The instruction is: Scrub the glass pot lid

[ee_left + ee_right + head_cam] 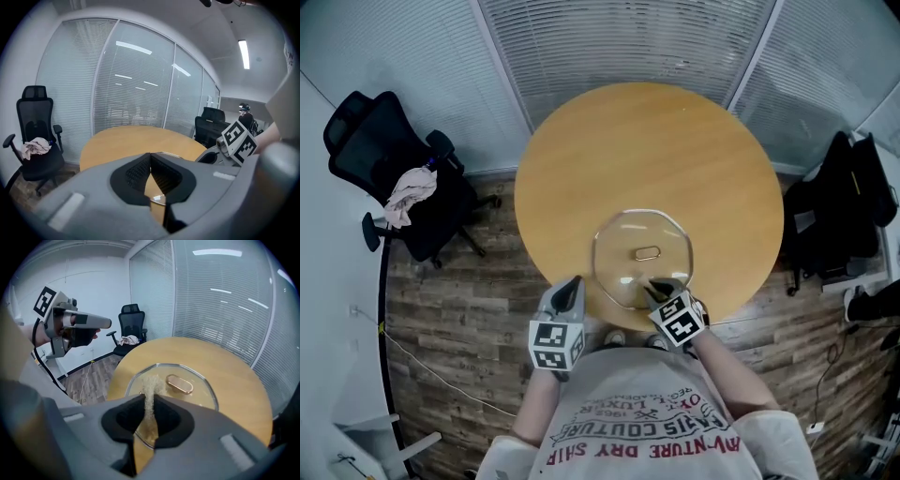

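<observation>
Glass pot lid point(642, 255) lies flat on the table point(609, 141) just under the right gripper point(656, 289), which pinches a scrub pad point(149, 386) ready to rub, while the left gripper point(572, 285) hangs beside, pressed together, empty.

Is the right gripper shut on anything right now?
Yes: the right gripper is shut on a thin beige scrubbing pad, jaws pinching it edge-on above the glass pot lid.

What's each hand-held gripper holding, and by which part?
The right hand-held gripper pinches a thin tan scrub pad by its near end; the rest sticks out over the glass lid. The left hand-held gripper is shut on nothing.
</observation>
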A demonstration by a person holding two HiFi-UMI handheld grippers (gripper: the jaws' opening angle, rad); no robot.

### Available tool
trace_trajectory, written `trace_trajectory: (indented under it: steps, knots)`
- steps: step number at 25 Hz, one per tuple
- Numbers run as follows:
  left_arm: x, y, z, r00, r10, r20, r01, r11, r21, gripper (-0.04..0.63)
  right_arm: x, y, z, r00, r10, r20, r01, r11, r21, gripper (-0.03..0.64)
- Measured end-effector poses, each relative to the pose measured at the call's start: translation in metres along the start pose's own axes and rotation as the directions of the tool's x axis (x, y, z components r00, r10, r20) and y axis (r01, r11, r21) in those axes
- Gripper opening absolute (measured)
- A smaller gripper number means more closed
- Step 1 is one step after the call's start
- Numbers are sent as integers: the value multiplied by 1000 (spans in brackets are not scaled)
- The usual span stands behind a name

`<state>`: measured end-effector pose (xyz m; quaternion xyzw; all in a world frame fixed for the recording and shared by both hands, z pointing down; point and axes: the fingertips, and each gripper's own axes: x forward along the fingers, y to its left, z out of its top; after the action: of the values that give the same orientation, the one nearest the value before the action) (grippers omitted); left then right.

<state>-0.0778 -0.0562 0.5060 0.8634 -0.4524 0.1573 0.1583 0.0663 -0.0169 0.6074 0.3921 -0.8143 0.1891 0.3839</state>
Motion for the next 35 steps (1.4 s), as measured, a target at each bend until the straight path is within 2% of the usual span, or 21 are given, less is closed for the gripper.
trace_trajectory:
  steps: [4, 7, 11, 16, 20, 25, 35]
  knots:
    - [6, -22, 13, 1000, 16, 11, -16, 1000, 9, 8, -34, -24, 18, 995, -3, 104, 5, 1000, -18, 54]
    - [7, -34, 26, 999, 32, 19, -33, 999, 16, 8, -61, -42, 40, 971, -35, 237, 35, 999, 0, 54]
    - [7, -50, 52, 997, 32, 73, -36, 998, 42, 8, -96, -62, 63, 906, -79, 417, 44, 995, 92, 54]
    - [6, -69, 72, 993, 26, 119, -35, 997, 73, 8, -132, -73, 80, 829, -117, 547, 99, 993, 63, 52]
    - [8, -82, 80, 990, 12, 142, -27, 994, 105, 8, -148, -85, 83, 801, -137, 583, 136, 990, 46, 52]
    - [9, -90, 88, 982, 4, 190, -29, 991, 131, 8, -148, -93, 77, 803, -134, 581, 129, 990, 50, 51]
    - [13, -94, 91, 981, -9, 192, -17, 991, 134, 8, -157, -99, 80, 779, -134, 613, 123, 991, 59, 51]
